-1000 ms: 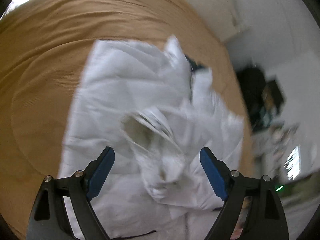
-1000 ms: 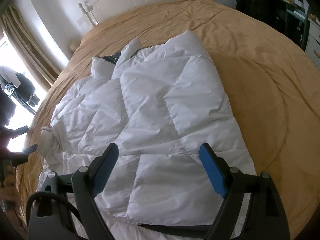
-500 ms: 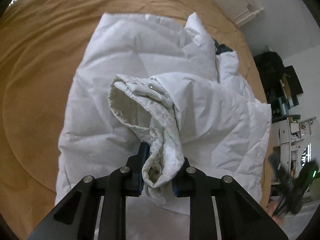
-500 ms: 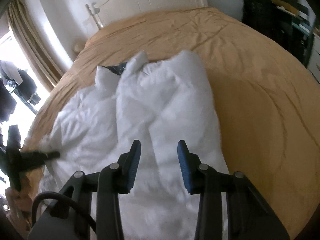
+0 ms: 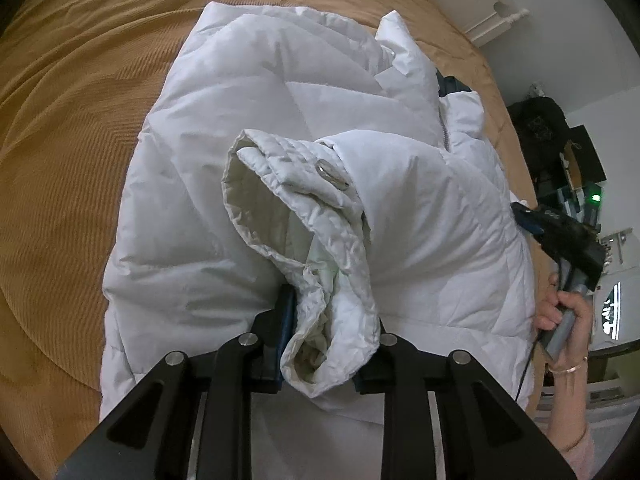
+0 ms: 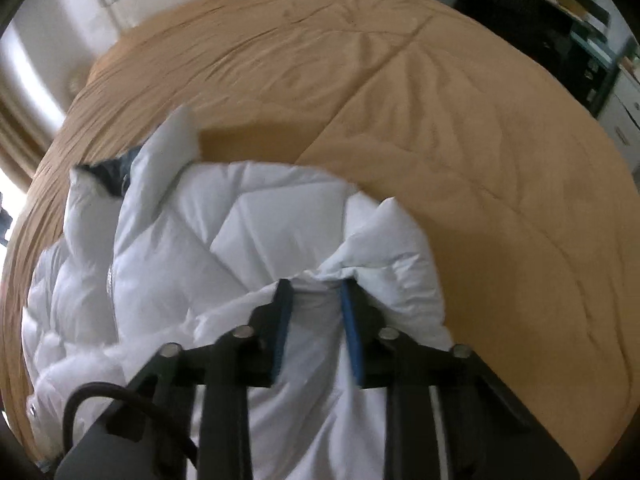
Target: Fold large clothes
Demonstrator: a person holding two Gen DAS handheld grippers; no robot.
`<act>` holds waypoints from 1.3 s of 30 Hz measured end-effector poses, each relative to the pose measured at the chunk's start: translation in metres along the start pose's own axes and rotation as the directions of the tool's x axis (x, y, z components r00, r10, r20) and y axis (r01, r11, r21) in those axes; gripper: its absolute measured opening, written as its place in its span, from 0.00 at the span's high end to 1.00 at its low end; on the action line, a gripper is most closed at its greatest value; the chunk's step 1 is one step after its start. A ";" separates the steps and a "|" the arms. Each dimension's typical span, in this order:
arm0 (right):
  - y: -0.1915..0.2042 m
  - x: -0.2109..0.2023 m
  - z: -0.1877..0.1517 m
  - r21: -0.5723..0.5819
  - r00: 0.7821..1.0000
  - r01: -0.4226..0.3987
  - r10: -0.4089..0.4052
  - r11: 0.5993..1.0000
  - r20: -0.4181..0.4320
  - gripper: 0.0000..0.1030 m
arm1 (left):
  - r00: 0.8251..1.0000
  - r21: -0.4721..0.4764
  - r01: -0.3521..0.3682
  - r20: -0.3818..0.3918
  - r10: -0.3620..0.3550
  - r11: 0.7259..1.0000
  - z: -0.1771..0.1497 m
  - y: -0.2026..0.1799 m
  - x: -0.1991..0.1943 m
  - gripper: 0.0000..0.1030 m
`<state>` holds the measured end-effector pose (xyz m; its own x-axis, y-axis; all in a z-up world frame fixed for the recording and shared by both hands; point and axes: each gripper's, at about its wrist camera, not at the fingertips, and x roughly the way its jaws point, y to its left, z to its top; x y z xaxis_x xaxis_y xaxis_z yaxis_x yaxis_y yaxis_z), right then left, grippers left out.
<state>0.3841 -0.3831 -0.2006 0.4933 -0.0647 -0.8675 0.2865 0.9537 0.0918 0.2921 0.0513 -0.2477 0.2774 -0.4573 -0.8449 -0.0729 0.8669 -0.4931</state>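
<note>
While white jacket (image 5: 280, 128) lies on bed (image 5: 72, 120) | left tongs (image 5: 328, 336) pinch its cuff (image 5: 320, 280) | right tongs (image 6: 316, 320) just closed, pinching its edge

No readable text, label, brand, number or sign is showing in either view. The puffy white quilted jacket (image 5: 280, 128) is carrying no legible tag or logo, and its oval metal snap (image 5: 331, 172) is showing no marking that can be made out. At the right edge of the left wrist view, a bright white panel (image 5: 612, 312) is displaying dark marks, but they are staying too small and distorted to read.
</note>
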 end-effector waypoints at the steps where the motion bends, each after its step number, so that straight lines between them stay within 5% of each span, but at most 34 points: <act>1: 0.003 -0.018 -0.004 -0.006 1.000 0.007 -0.007 1.000 0.029 0.77 | 1.000 -0.001 0.009 0.002 -0.009 1.000 0.000 0.002 -0.003 0.76; 4: 0.024 -0.071 -0.045 -0.140 0.997 -0.052 0.061 0.989 0.056 0.67 | 0.999 0.008 0.044 -0.010 -0.044 0.999 0.002 0.009 -0.010 0.75; 6: 0.032 -0.085 -0.076 -0.209 0.998 -0.012 0.023 0.978 0.051 0.45 | 0.999 0.017 0.049 -0.006 -0.049 0.999 0.004 0.013 -0.018 0.73; 10: 0.019 -0.054 -0.123 -0.280 0.996 0.080 -0.085 0.957 -0.006 0.45 | 0.997 -0.064 0.076 0.005 -0.076 0.995 0.013 0.038 -0.038 0.62; 12: 0.001 -0.040 -0.128 -0.225 0.999 0.029 -0.037 0.974 -0.031 0.45 | 0.999 -0.115 0.007 0.054 0.000 0.993 0.020 0.056 -0.059 0.63; 15: -0.009 -0.041 -0.123 -0.176 1.000 0.011 -0.015 0.984 -0.025 0.45 | 0.979 -0.203 -0.096 0.160 0.130 0.974 0.032 0.070 -0.095 0.67; 20: -0.008 -0.063 -0.127 -0.147 1.000 -0.019 0.022 0.989 0.017 0.45 | 0.978 0.067 -0.114 0.184 0.100 0.991 0.019 -0.018 -0.078 0.64; 23: -0.001 -0.090 -0.134 -0.165 0.995 -0.066 0.076 0.984 0.056 0.45 | 0.983 0.270 -0.135 0.157 0.095 0.953 -0.002 -0.075 -0.038 0.64; 26: 0.006 -0.092 -0.137 -0.239 0.998 -0.028 0.041 0.971 0.049 0.42 | 0.980 0.317 -0.193 0.097 0.171 0.929 -0.010 -0.087 0.009 0.64; 28: -0.005 -0.070 -0.138 -0.242 0.998 0.057 -0.058 0.969 0.004 0.41 | 0.973 0.312 -0.229 0.099 0.209 0.922 -0.008 -0.072 0.022 0.72; 30: -0.031 -0.056 -0.139 -0.191 0.998 0.057 -0.064 0.980 -0.030 0.41 | 0.974 0.276 -0.223 0.093 0.205 0.935 -0.002 -0.056 0.017 0.97; 32: -0.062 -0.056 -0.135 -0.096 0.992 0.119 -0.123 0.988 -0.040 0.33 | 0.983 0.186 -0.179 0.062 0.171 0.966 0.007 -0.032 0.000 0.99; 34: -0.082 -0.073 -0.135 -0.017 0.999 0.029 -0.030 0.999 -0.030 0.34 | 0.988 0.143 -0.147 0.059 0.140 0.979 0.004 -0.026 -0.016 1.00; 35: -0.083 -0.084 -0.136 -0.014 1.000 -0.020 0.020 1.000 -0.008 0.34 | 0.989 0.159 -0.137 0.078 0.126 0.978 -0.003 -0.030 -0.029 0.92; 36: -0.077 -0.094 -0.139 -0.037 0.999 -0.047 0.048 0.998 0.018 0.34 | 0.986 0.196 -0.152 0.097 0.135 0.969 -0.009 -0.036 -0.035 0.71; 38: -0.056 -0.114 -0.151 -0.156 0.997 -0.036 0.047 0.987 0.064 0.33 | 0.956 0.308 -0.284 0.164 0.244 0.908 -0.030 -0.056 -0.036 0.37; 39: -0.045 -0.115 -0.158 -0.209 0.998 -0.017 0.031 0.978 0.061 0.31 | 0.938 0.325 -0.338 0.195 0.288 0.883 -0.038 -0.056 -0.033 0.36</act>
<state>0.1846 -0.3724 -0.1819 0.5511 -0.0531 -0.8327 0.0998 0.9950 0.0026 0.2502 0.0100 -0.2000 0.4260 -0.1409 -0.8937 0.1528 0.9848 -0.0824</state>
